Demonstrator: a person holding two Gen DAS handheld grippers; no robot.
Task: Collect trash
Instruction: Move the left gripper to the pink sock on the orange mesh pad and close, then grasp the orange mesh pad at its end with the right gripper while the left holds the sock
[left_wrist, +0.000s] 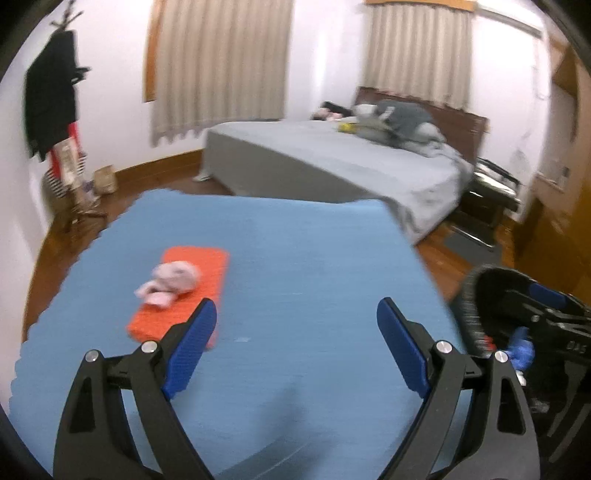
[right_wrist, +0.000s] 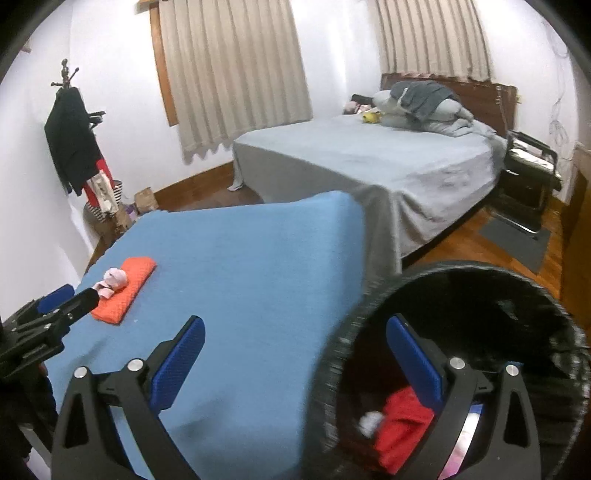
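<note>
Trash, left wrist view: crumpled pale pink tissue wad (left_wrist: 170, 282) lies on a flat orange knitted cloth (left_wrist: 184, 295) near the left edge of the blue-covered desk (left_wrist: 277, 258).
Left gripper (left_wrist: 297, 319): blue-padded jaws spread wide over bare blue cover, nothing between them.
Bin, left wrist view: round black woven bin (left_wrist: 471, 306) just beyond the desk's right edge; the right gripper (left_wrist: 546, 310) reaches over it.
Trash, right wrist view: pink wad sits on the orange cloth's far end, the left gripper's tip just beside it.
Right gripper (right_wrist: 295, 345): wide apart, empty, one finger over the desk's right edge, the other over the bin's mouth.
Bin contents: red crumpled item (right_wrist: 402, 428) and a small white scrap (right_wrist: 369, 421) inside.
</note>
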